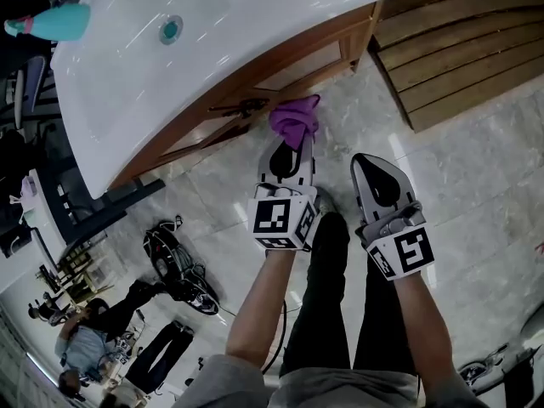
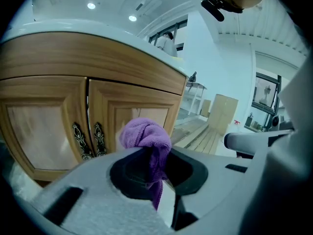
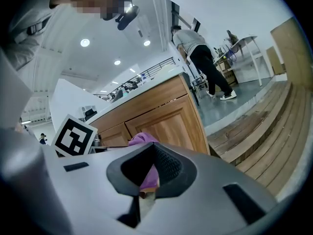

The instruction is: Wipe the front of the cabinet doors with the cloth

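Observation:
A purple cloth (image 1: pixel 295 119) is bunched at the tip of my left gripper (image 1: pixel 289 147), which is shut on it. The cloth sits just in front of the wooden cabinet doors (image 1: pixel 285 73) under the white basin, near the dark ornate handles (image 1: pixel 242 106). In the left gripper view the cloth (image 2: pixel 144 133) stands up from the left gripper (image 2: pixel 151 161), with the right-hand door (image 2: pixel 132 112) and both handles (image 2: pixel 90 140) right behind it. My right gripper (image 1: pixel 371 161) hangs to the right, further from the cabinet, shut and empty. The right gripper view shows the cloth (image 3: pixel 143 140) beyond its jaws.
A white basin top (image 1: pixel 170 53) overhangs the cabinet, with a teal bottle (image 1: pixel 59 21) at its far left. Wooden steps (image 1: pixel 459 49) lie to the right on the marble floor (image 1: pixel 476 177). The person's legs (image 1: pixel 327 296) are below the grippers. Dark gear (image 1: pixel 178 270) lies at left.

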`<state>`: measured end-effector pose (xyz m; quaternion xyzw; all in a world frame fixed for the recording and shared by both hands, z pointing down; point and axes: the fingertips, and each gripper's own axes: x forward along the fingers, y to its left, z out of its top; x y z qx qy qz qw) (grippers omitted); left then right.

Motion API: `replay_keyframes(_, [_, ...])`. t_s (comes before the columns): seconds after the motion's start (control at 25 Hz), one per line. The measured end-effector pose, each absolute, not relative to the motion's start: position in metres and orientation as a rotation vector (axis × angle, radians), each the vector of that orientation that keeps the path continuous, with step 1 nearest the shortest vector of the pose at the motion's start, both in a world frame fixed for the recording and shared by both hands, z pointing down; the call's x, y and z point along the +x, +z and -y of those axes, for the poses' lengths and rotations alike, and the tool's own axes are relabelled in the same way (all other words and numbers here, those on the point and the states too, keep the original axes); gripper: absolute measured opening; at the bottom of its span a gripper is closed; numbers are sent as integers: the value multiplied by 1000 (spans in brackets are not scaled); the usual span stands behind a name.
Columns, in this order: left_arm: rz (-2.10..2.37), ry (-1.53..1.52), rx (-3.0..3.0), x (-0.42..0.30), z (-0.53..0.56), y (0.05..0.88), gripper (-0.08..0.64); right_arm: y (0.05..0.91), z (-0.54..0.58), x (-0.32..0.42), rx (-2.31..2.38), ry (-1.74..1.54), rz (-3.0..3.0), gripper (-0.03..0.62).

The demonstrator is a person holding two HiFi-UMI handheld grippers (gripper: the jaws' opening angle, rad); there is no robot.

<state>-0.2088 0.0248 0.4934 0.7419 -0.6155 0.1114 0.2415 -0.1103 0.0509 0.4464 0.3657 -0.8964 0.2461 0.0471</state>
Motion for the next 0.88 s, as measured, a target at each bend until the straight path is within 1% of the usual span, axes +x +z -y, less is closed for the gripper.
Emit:
replay_keyframes(0.56, [1786,356,1914,-254,-5,555,58,477,-32,-132,1148,740,2723,9])
replay_keyframes(0.88, [1810,364,1915,-264,11,568,58,497,-26,-143,1156,769,2700,9])
